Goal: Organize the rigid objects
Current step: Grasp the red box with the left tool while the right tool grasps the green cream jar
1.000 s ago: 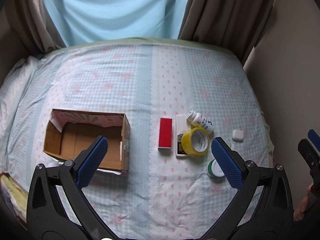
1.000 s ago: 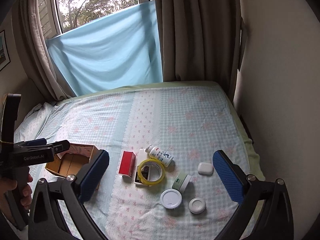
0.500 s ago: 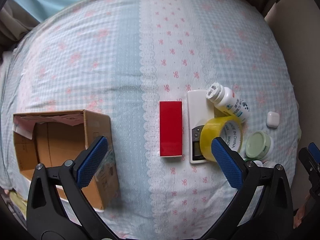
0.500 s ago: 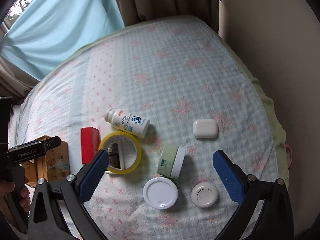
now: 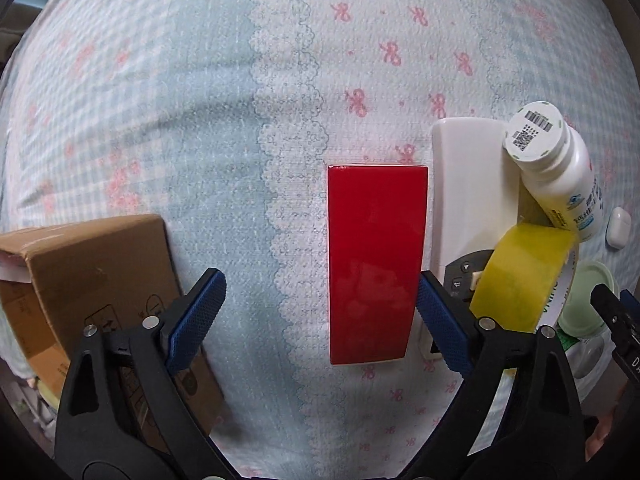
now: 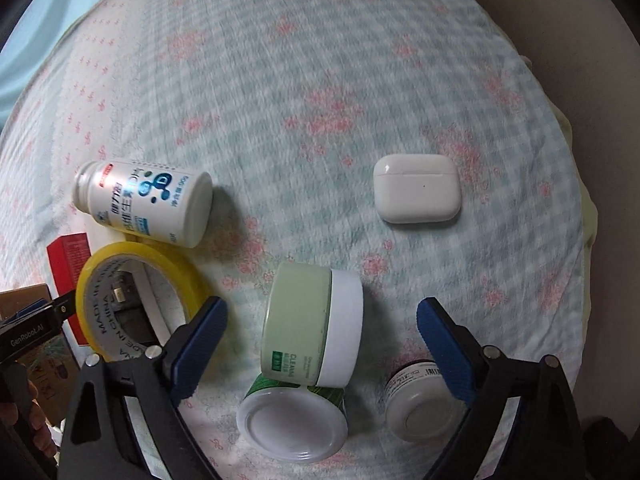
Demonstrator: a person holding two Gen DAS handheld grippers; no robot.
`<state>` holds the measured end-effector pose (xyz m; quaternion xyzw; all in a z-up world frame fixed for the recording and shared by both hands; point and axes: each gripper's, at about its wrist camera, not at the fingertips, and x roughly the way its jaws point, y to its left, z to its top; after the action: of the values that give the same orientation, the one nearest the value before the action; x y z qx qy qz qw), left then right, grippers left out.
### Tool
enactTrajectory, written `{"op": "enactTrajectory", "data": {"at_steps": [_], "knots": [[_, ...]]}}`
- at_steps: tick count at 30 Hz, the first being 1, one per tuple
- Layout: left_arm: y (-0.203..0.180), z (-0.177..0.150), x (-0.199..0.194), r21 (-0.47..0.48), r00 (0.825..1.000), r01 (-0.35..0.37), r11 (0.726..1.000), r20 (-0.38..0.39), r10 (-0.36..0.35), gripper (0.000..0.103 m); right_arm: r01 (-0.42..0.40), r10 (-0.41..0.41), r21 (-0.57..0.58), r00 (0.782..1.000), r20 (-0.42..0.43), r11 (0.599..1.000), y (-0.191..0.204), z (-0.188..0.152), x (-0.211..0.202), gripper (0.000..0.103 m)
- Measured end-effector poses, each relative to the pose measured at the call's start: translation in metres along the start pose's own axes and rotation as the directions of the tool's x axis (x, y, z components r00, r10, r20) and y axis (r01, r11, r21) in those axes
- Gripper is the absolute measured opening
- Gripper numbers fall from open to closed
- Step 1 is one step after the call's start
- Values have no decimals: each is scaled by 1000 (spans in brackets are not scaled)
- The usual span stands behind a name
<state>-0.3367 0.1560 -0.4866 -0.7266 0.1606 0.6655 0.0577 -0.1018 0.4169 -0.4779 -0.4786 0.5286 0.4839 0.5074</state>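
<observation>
My left gripper (image 5: 320, 320) is open low over a flat red box (image 5: 374, 260); the box's near part lies between the fingers, by the right pad. Right of the box lie a white remote (image 5: 468, 208), a yellow tape roll (image 5: 520, 280) and a white pill bottle (image 5: 560, 176). A cardboard box (image 5: 92, 280) stands at the left. My right gripper (image 6: 320, 344) is open around a pale green jar (image 6: 312, 324) lying on its side. A white earbud case (image 6: 416, 188), the bottle (image 6: 148, 204) and the tape (image 6: 136, 300) lie around it.
A green-labelled tub with a white lid (image 6: 292, 424) sits just below the green jar, and a small white jar (image 6: 420, 404) sits by my right finger. Everything lies on a checked bed sheet (image 5: 160, 100) with pink bows. A beige wall (image 6: 580, 20) is at the right.
Both grippers have dropped close to the bed. The left one has come down over the red box, the right one over the pale green jar. Nothing has been gripped.
</observation>
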Motion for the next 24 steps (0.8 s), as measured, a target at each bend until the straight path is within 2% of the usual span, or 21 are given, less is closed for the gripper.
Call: {"op": "enactTrajectory", "data": {"at_steps": [5, 6, 8, 9, 10, 11, 12, 13, 16, 20, 24], "knots": [[-6, 6, 15, 14, 999, 7, 1000, -38, -6, 87, 11, -11, 9, 998, -67, 1000, 1, 3, 14, 84], [-7, 6, 18, 12, 999, 12, 1000, -47, -12, 84, 11, -10, 11, 997, -73, 1000, 1, 4, 16, 78], [-9, 7, 23, 7, 997, 26, 1000, -68, -26, 66, 4, -2, 20, 996, -93, 1000, -1, 3, 20, 69], [-10, 7, 26, 5, 996, 41, 999, -77, -40, 58, 2, 1, 30, 995, -104, 1000, -2, 3, 22, 61], [-12, 7, 27, 8, 996, 45, 999, -81, -44, 56, -4, 9, 45, 994, -113, 999, -4, 2, 24, 57], [-14, 7, 28, 19, 996, 39, 999, -77, -37, 53, -9, 16, 58, 992, -125, 998, -6, 0, 26, 48], [-18, 7, 27, 34, 997, 40, 999, -73, -37, 44, -17, 27, 72, 990, -136, 997, -7, -2, 28, 40], [-21, 7, 26, 50, 997, 47, 998, -71, -43, 40, -25, 39, 91, 988, -147, 996, -9, -3, 29, 40], [-29, 5, 27, 94, 998, 23, 995, -65, -17, 40, -27, 44, 112, 988, -150, 993, -11, -7, 30, 40], [-28, 4, 26, 85, 998, 42, 995, -46, -39, 39, -44, 62, 136, 988, -138, 990, -16, -12, 29, 40], [-8, -3, 15, 92, 999, 51, 994, -3, -51, 38, -59, 79, 157, 990, -119, 986, -19, -20, 27, 40]]}}
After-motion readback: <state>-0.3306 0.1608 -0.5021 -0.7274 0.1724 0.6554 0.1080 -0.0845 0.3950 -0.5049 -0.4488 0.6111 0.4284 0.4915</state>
